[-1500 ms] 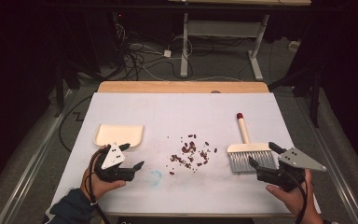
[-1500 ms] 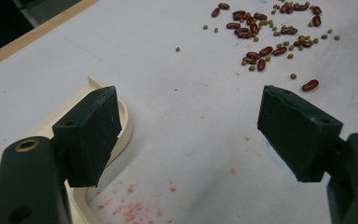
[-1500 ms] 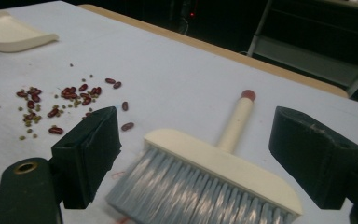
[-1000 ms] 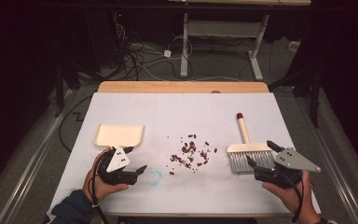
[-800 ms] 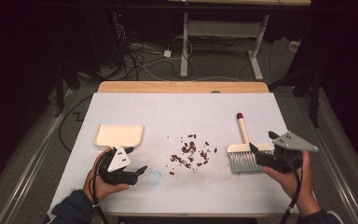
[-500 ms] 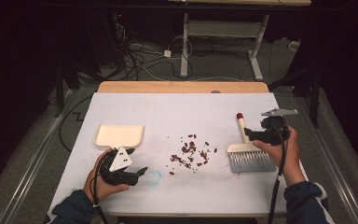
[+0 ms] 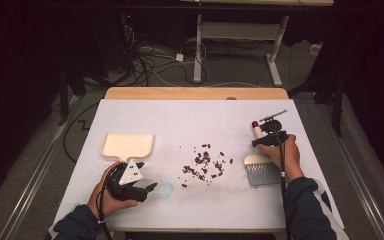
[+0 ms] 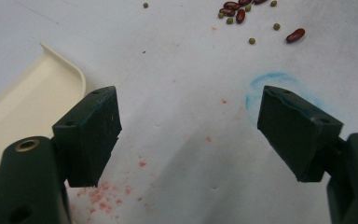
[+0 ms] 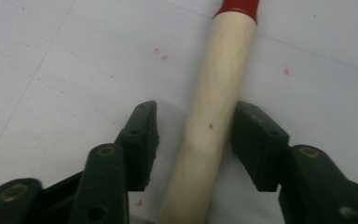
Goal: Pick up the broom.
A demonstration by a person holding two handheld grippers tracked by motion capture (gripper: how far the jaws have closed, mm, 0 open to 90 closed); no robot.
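Black jaws of the right gripper (image 9: 193, 140) straddle the pale wooden handle of the hand brush (image 9: 214, 112); they have just been closing, yet a sliver of table is visible on either side, so the pads are not pressing — wood between them, no grip so far. Beyond the jaw tips the handle runs on to its red end cap; behind the gripper, toward the person, lie the brush's head and grey bristles (image 7: 261, 173). To do this step well, I would judge, the jaws should close squarely across the round handle, centred on the pads, so it cannot roll or twist when lifted.

The left gripper (image 8: 189, 133) rests on the white table (image 7: 195, 115) with its jaws wide apart and nothing between them. Just beside its left jaw sits the cream dustpan (image 8: 23, 107) — its handle points at the left hand in the high view. Ahead of that gripper, between the two hands, lies the scatter of red beans and small green ones (image 7: 205, 162).
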